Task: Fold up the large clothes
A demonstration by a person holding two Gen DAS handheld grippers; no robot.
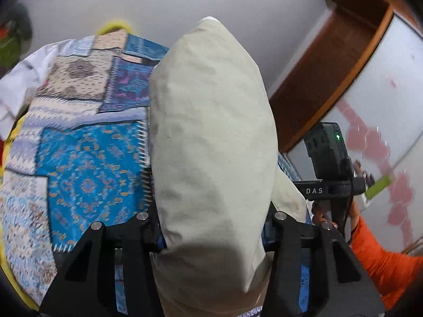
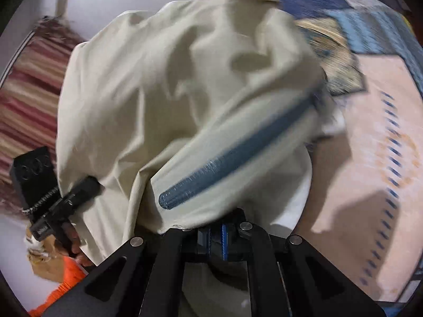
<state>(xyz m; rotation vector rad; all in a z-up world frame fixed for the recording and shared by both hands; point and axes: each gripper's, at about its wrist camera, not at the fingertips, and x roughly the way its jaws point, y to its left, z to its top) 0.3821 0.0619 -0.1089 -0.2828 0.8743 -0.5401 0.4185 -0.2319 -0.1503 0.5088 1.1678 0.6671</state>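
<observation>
with each hand-held gripper, left (image 1: 211, 227) and right (image 2: 211, 233), clamped on the beige garment (image 1: 211, 132) raised over the patchwork bed cover (image 1: 87, 158), hold both edges level, keep the cloth taut, then lower it toward 12 o'clock, flat.

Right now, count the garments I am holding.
1: a beige garment, gripped by the left gripper and the right gripper, hanging above the quilt. Others may be hidden behind it.
</observation>
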